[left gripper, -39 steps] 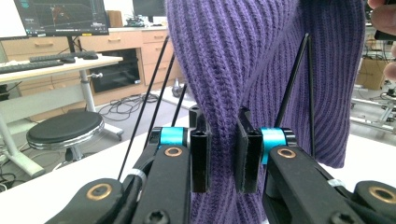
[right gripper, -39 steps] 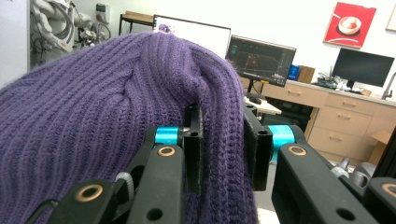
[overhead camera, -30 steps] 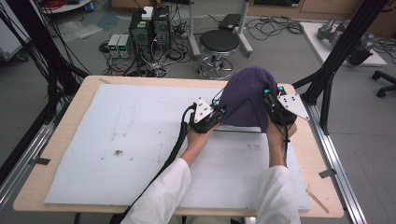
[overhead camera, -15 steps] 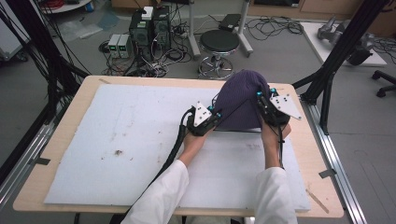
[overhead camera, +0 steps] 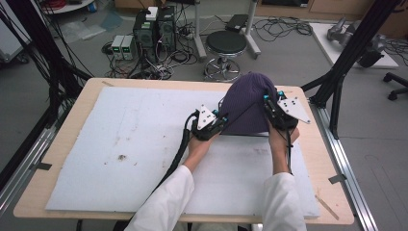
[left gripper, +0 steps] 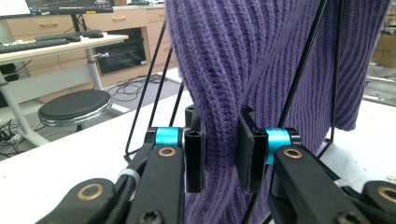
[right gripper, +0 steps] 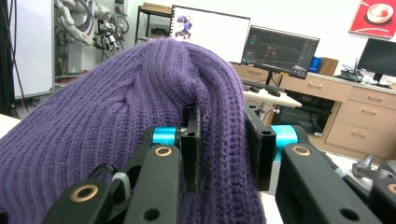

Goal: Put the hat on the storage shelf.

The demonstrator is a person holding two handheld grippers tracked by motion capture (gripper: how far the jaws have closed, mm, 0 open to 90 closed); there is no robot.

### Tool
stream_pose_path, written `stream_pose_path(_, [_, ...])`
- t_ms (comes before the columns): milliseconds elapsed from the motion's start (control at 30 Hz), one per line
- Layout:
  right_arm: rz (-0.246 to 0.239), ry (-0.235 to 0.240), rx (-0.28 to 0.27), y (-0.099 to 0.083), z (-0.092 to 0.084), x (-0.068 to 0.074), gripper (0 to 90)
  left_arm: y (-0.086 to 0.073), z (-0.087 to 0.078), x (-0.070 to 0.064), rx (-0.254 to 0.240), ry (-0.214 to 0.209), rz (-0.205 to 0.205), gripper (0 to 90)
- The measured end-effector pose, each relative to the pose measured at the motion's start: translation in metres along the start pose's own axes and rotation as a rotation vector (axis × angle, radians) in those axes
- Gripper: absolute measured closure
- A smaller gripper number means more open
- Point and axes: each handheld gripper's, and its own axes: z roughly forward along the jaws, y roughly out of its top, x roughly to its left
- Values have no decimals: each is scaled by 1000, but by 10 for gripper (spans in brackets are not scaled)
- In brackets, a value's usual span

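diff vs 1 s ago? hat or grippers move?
The purple knit hat has lifted a little away from the person, carried by both hands. The left gripper and right gripper went up with it, drawing slightly closer together. Both stay clamped on folds of the knit. The wire stand inside the hat and the white table cover look unchanged.

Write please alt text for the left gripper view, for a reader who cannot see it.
The left gripper pinches a fold of a purple knitted hat between its two black jaws. Thin black wire rods run along the hat above a white table; a black stool stands behind.
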Motion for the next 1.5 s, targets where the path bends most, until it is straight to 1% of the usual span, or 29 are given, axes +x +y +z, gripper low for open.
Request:
stream_pose_path(67, [2, 1, -2, 0, 0, 0, 715, 0, 0, 0, -4, -6, -12, 748])
stream_pose_path(200, [5, 3, -2, 0, 0, 0, 714, 0, 0, 0, -8, -8, -16, 741])
stream_pose_path(267, [0, 5, -4, 0, 0, -1, 682, 1, 0, 0, -14, -15, -24, 728])
stream_pose_path(300, [9, 11, -5, 1, -1, -1, 622, 1, 0, -1, -11, -8, -34, 702])
stream_pose_path(367, [59, 19, -6, 1, -1, -1, 461, 2, 0, -2, 0, 18, -61, 631])
stream_pose_path(400, [87, 25, 5, 1, -1, -1, 411, 2, 0, -2, 0, 18, -61, 600])
stream_pose_path(433, [99, 29, 12, 0, 0, -2, 381, 1, 0, -2, 8, 29, -84, 561])
stream_pose_path(500, [100, 29, 26, -1, 1, -3, 336, 1, 1, -1, 20, 42, -92, 480])
stream_pose_path(567, [112, 18, 25, -2, 1, -4, 289, 1, 0, 1, 21, 52, -99, 417])
stream_pose_path(600, [116, 14, 20, -2, 1, -5, 275, 1, 0, 1, 21, 52, -99, 394])
stream_pose_path(633, [118, 10, 18, -2, 0, -6, 253, 1, 0, 2, 15, 56, -107, 376])
stream_pose_path(667, [118, 10, 18, -2, 0, -6, 253, 1, 0, 2, 15, 56, -107, 359])
stream_pose_path(700, [124, 5, 10, -1, 0, -7, 204, 2, -1, 3, 6, 58, -111, 350])
stream_pose_path(767, [138, 7, 8, -1, 0, -8, 177, 3, -1, 3, 4, 56, -111, 343])
stream_pose_path(933, [138, 0, 6, 0, -1, -7, 146, 7, -3, 4, -15, 62, -103, 335])
stream_pose_path(1000, [126, -7, -1, 1, -2, -5, 142, 8, -4, 5, -23, 67, -107, 329])
stream_pose_path(1100, [126, -16, -7, 3, -3, -2, 131, 14, -8, 9, -45, 71, -116, 323])
stream_pose_path(1133, [128, -23, -11, 4, -4, -1, 127, 14, -8, 9, -45, 71, -116, 321])
stream_pose_path(1167, [129, -27, -14, 5, -5, -1, 126, 18, -11, 11, -68, 69, -127, 320])
stream_pose_path(1200, [133, -30, -17, 6, -5, 0, 126, 20, -12, 12, -77, 72, -135, 318])
stream_pose_path(1300, [145, -35, -20, 8, -7, 2, 126, 23, -14, 13, -91, 78, -133, 316])
stream_pose_path(1400, [162, -32, -4, 9, -8, 5, 125, 28, -17, 12, -96, 69, -124, 310])
stream_pose_path(1500, [154, -24, -11, 11, -10, 8, 123, 31, -20, 14, -99, 67, -116, 303])
